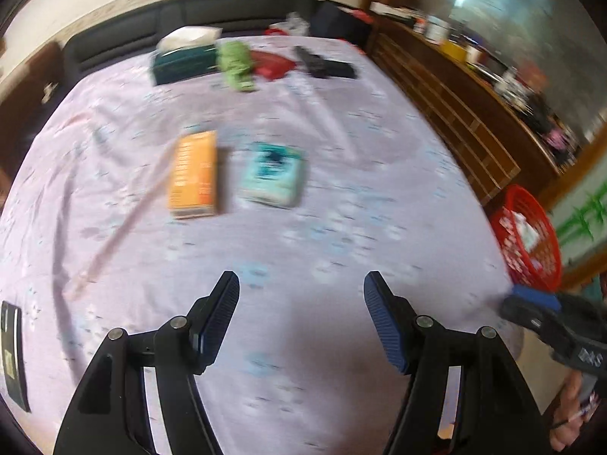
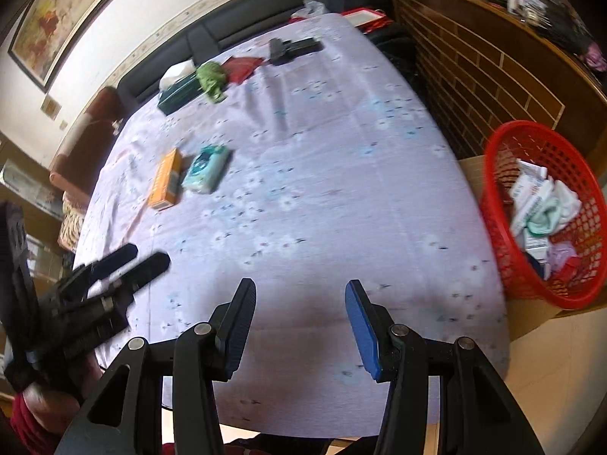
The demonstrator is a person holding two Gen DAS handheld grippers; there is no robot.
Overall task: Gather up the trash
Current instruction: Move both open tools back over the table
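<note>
Right wrist: red basket (image 2: 504, 204) holds crumpled wrappers (image 2: 538, 208).

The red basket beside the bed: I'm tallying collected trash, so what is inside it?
The red basket holds white printed cartons, crumpled white and pale green wrapping and something red near the bottom. Whatever lies beneath that pile is covered.

My bed (image 2: 322, 189) fills the room, spread with a pale lilac flowered sheet; behind it stands a dark padded headboard (image 2: 242, 19) against a cream wall (image 2: 125, 26) with a patterned border strip; a framed picture (image 2: 60, 19) hangs there; a brown wooden cabinet (image 2: 493, 60) with gridded panels runs along one side; daylight is soft.
</note>
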